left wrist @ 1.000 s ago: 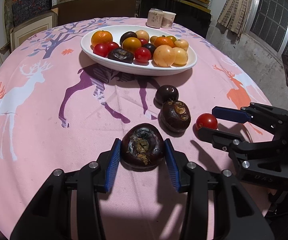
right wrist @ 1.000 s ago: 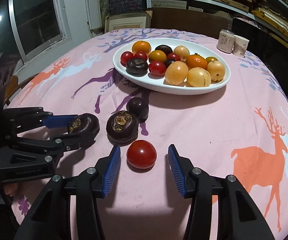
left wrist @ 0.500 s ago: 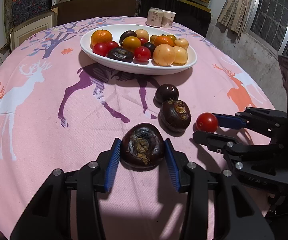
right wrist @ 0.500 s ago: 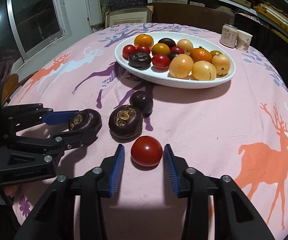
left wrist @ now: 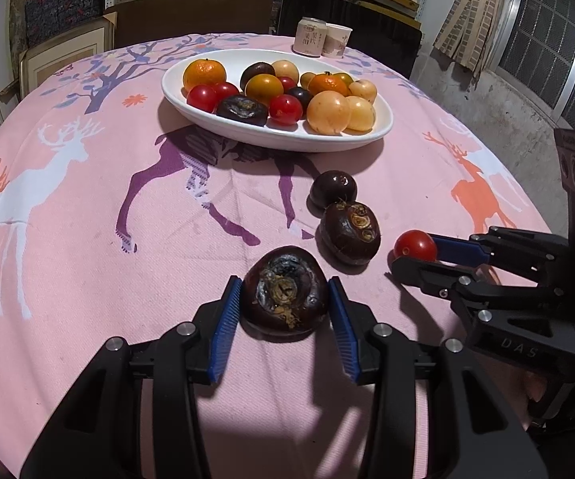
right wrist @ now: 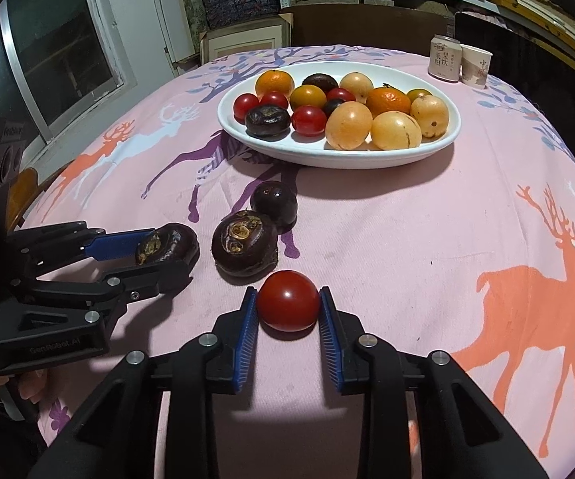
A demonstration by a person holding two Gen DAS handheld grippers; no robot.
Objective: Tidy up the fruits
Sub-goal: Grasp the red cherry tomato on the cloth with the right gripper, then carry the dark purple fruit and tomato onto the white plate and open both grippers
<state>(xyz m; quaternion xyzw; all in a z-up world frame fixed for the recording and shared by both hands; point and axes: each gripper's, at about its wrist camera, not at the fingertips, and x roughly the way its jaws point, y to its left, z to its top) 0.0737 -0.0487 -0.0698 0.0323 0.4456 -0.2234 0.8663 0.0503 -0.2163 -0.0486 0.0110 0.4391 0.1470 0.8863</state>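
Observation:
My left gripper (left wrist: pixel 285 299) is shut on a dark purple mangosteen (left wrist: pixel 285 291) low over the pink cloth; it also shows in the right wrist view (right wrist: pixel 167 245). My right gripper (right wrist: pixel 287 307) is shut on a red tomato (right wrist: pixel 288 305), which also shows in the left wrist view (left wrist: pixel 415 244). Two more dark fruits lie loose between the grippers and the dish: a larger one (left wrist: pixel 350 231) and a smaller one (left wrist: pixel 333 188). A white oval dish (left wrist: pixel 287 141) holds several oranges, tomatoes, yellow and dark fruits.
A can (left wrist: pixel 307 36) and a paper cup (left wrist: pixel 337 40) stand behind the dish at the table's far edge. Shelves and boxes line the back wall. The round table carries a pink deer-print cloth (left wrist: pixel 68 207).
My right gripper has moved forward around the tomato and closed on it. My left gripper has kept its hold on the mangosteen.

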